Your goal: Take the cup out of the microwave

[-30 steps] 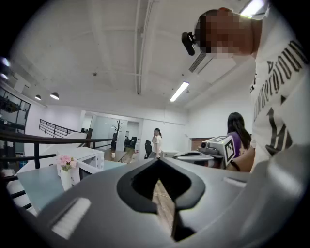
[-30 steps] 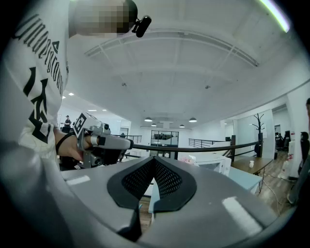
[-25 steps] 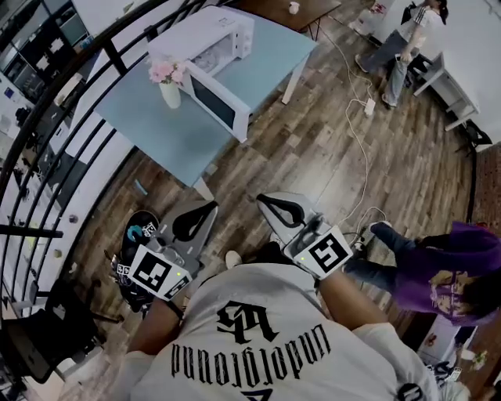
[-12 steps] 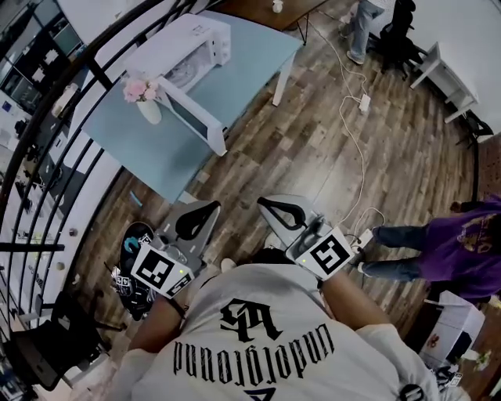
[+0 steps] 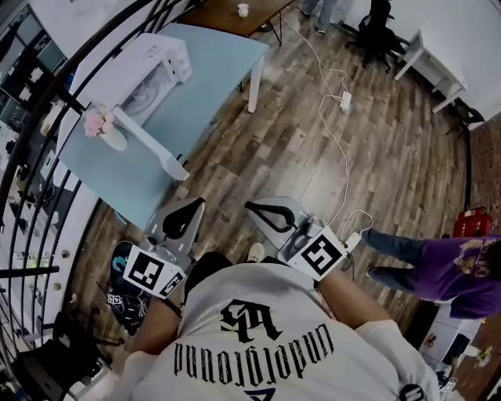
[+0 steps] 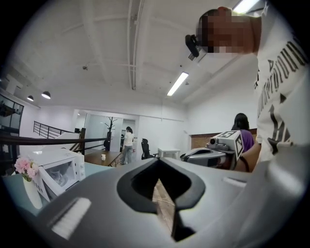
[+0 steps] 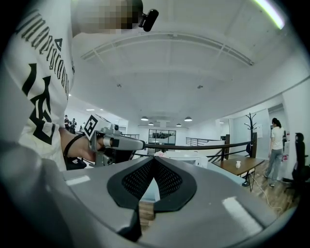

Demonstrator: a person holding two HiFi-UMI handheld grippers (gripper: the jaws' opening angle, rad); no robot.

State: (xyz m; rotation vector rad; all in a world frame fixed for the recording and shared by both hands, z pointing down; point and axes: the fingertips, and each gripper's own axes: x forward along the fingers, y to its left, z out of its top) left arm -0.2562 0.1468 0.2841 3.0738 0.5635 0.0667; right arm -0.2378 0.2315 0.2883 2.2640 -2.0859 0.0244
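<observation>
The white microwave [image 5: 145,66] stands on the pale blue table [image 5: 215,66] at the upper left, its door [image 5: 153,145] swung open toward me. Its inside looks grey and I cannot make out a cup there. The microwave [image 6: 58,169] also shows at the left gripper view's left edge. My left gripper [image 5: 200,203] and right gripper [image 5: 248,207] are held side by side in front of my body, over the wood floor and well short of the table. Both are shut, with nothing between their jaws. Each shows in the other's view: right gripper [image 6: 213,154], left gripper [image 7: 118,142].
A vase of pink flowers [image 5: 102,129] stands beside the microwave door. A black railing [image 5: 47,117] runs behind the table. A cable and power strip [image 5: 344,100] lie on the floor. A person in purple [image 5: 454,270] sits at the right. A small white cup [image 5: 243,9] stands on a brown table.
The table and microwave have slid up and to the left in the head view as I move. Both grippers stay shut and level in front of me.
</observation>
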